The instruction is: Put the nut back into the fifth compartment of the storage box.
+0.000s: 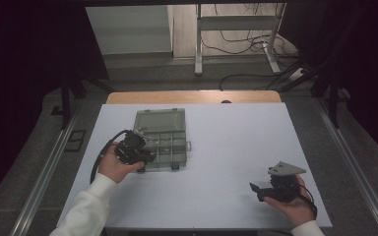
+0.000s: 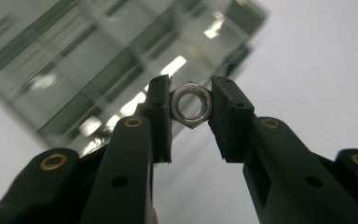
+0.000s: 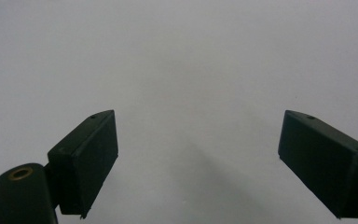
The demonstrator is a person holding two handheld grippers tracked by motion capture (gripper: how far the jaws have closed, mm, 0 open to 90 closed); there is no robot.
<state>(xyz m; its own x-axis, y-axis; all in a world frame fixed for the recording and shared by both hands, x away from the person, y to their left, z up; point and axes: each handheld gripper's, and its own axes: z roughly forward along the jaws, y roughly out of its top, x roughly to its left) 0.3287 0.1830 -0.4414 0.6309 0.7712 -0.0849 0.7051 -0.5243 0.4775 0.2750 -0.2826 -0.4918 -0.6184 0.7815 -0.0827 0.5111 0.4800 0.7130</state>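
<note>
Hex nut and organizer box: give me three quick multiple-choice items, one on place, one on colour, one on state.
1. Where is the hex nut?
A. between the left hand-held gripper's jaws
B. on the table by the right hand
C. on the box lid

2. What colour is the nut?
A. black
B. silver
C. red

3. How do the right hand-held gripper's jaws stand?
A. shut on a nut
B. shut on nothing
C. open

Answers:
1 A: the left gripper view shows the left hand-held gripper pinching the nut, with the box behind.
2 B: it shines as bare metal.
3 C: in the right gripper view the right hand-held gripper has its jaws wide apart over bare table.
</note>
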